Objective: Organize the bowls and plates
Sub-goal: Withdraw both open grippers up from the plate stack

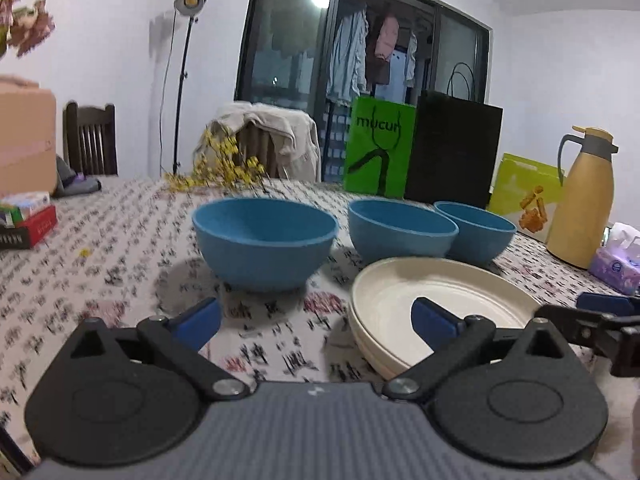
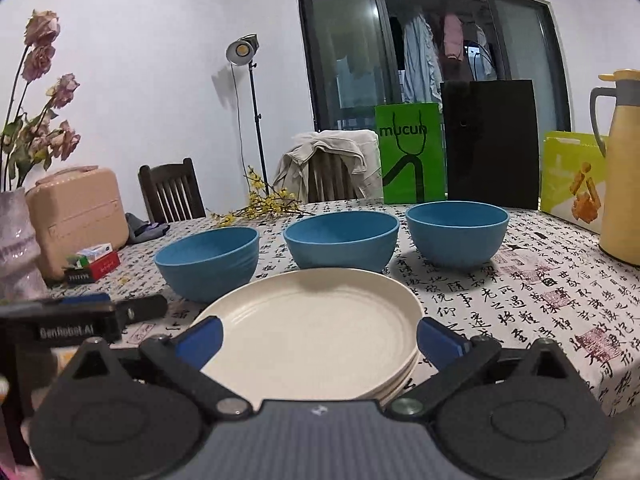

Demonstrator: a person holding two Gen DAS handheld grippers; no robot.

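A stack of cream plates (image 2: pixel 312 332) sat on the patterned table (image 2: pixel 540 292). Directly behind the stack stood three blue bowls (image 2: pixel 342 240) in a row, apparently empty. Behind the bowls stood a green bag (image 2: pixel 412 152), a black bag (image 2: pixel 490 140) and a yellow flask (image 2: pixel 622 168). The right tool (image 2: pixel 320 338), jaws spread, straddled the stack's near edge; the left tool (image 1: pixel 316 318), also spread, held nothing.

Each claw, left (image 1: pixel 316 320) and right (image 2: pixel 319 342), has blue fingers (image 2: pixel 199 338) on black linkage arms with silver pivot screws, round black discs and a grey ribbed body (white "GenRobot.AI" lettering marks the left one's side).
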